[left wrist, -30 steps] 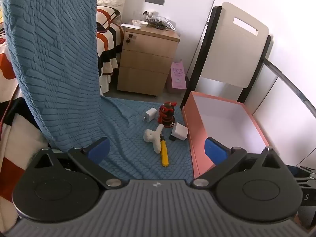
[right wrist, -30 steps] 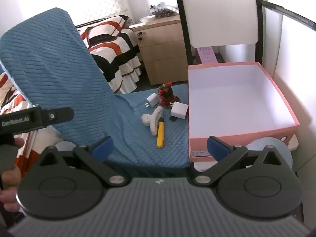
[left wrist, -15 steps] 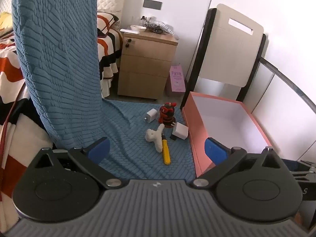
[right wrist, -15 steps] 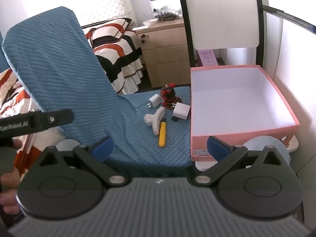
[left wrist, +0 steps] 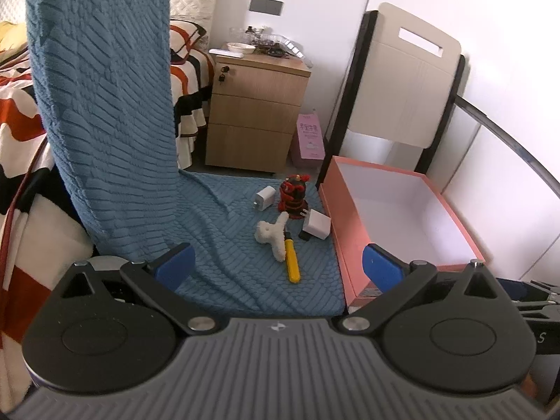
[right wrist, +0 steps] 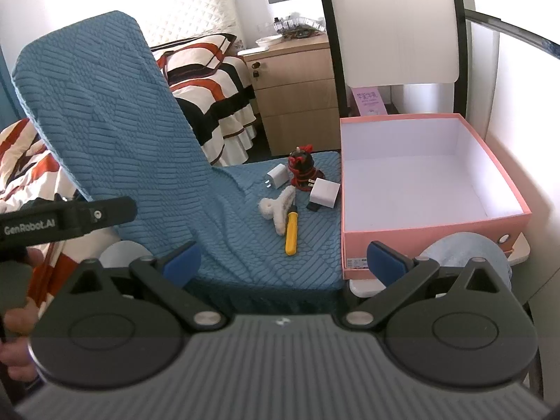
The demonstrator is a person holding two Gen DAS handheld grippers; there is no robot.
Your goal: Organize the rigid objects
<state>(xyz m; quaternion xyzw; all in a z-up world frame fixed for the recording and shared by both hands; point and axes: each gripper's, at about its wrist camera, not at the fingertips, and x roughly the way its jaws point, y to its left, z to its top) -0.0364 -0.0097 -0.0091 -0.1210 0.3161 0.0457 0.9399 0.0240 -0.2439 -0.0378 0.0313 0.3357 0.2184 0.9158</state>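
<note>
While pulled back slightly from pink box (right wrist: 434, 225), left gripper (left wrist: 276, 267) and right gripper (right wrist: 284, 258) hover spread, empty; screwdriver (right wrist: 291, 230), chargers, figurine (right wrist: 301, 168) left of box, unsorted

Pink box (right wrist: 434, 225) (white inside), ribbed blue cover (right wrist: 115, 133), yellow screwdriver (right wrist: 291, 232).

A light wooden nightstand (left wrist: 257, 112) with three drawers stands against the white wall (left wrist: 315, 3). Left of the nightstand is a bed (right wrist: 213, 80) in orange, black and cream stripes, with a quilted white headboard (right wrist: 196, 24). Right of the nightstand leans a folded cream, black-framed table (left wrist: 402, 87). A grey switch plate (left wrist: 266, 6) sits above the nightstand. Daylight brightens the room.
</note>
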